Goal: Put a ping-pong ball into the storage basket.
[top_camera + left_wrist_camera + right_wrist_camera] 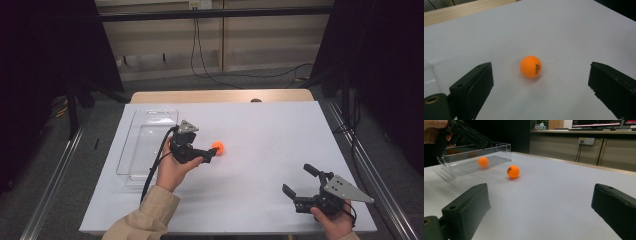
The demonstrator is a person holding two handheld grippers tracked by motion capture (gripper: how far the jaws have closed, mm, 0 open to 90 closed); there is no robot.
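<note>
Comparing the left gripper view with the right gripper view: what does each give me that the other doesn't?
Left gripper view: the orange ball close up, centred between its open jaws, with dark print on its side. Right gripper view: the clear tray lengthwise beyond the ball, and the person's left hand above it. Both: the ball resting untouched on the white table, framed by open jaws.

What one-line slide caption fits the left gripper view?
Open left gripper lined up on an orange ball resting on the white table.
</note>
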